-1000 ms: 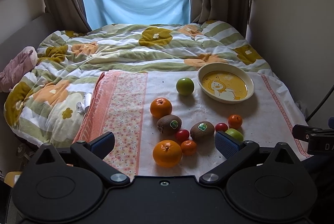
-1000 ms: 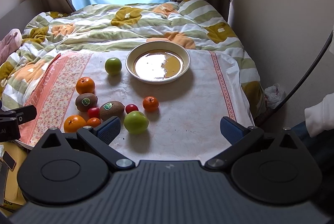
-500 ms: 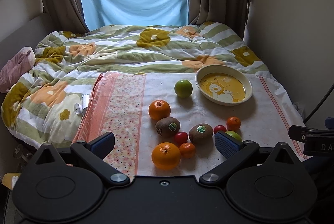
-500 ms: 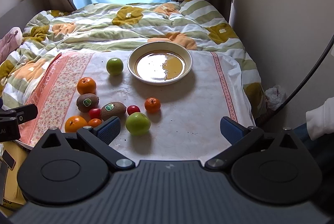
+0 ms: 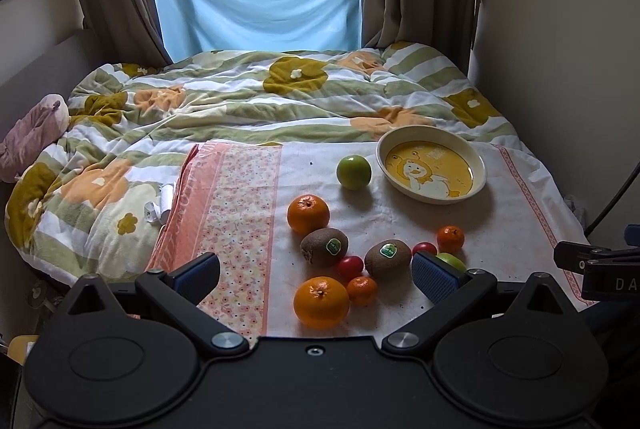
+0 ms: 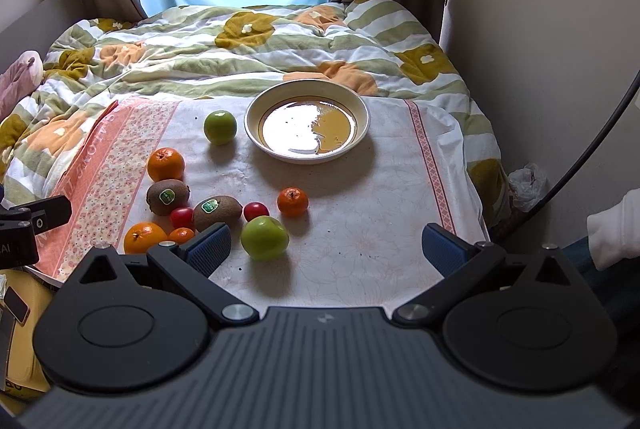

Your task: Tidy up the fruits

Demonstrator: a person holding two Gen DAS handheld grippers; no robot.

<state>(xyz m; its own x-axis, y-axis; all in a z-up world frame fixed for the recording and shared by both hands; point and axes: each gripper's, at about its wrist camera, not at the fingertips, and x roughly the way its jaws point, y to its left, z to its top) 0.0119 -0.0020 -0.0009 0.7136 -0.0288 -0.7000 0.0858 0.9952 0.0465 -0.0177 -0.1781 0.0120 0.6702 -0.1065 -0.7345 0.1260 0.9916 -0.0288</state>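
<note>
Fruits lie on a white cloth (image 6: 360, 213) on the bed: two oranges (image 5: 321, 302) (image 5: 308, 214), two kiwis (image 5: 325, 246) (image 5: 388, 257), small red tomatoes (image 5: 349, 267), small tangerines (image 5: 450, 238) and two green apples (image 5: 353, 171) (image 6: 265, 238). A cream plate with a yellow duck picture (image 5: 432, 165) stands empty at the back right; it also shows in the right wrist view (image 6: 307, 120). My left gripper (image 5: 316, 279) is open and empty above the near fruits. My right gripper (image 6: 328, 249) is open and empty, near the close green apple.
A green and orange flowered duvet (image 5: 240, 97) covers the bed behind the cloth. A pink flowered strip (image 5: 236, 213) borders the cloth on the left. A wall (image 6: 540, 29) runs along the right. A pink cushion (image 5: 32, 137) lies at the far left.
Both grippers have tilted slightly, so the fruits and plate sit a little lower in view. Nothing was grasped and no fruit moved.
</note>
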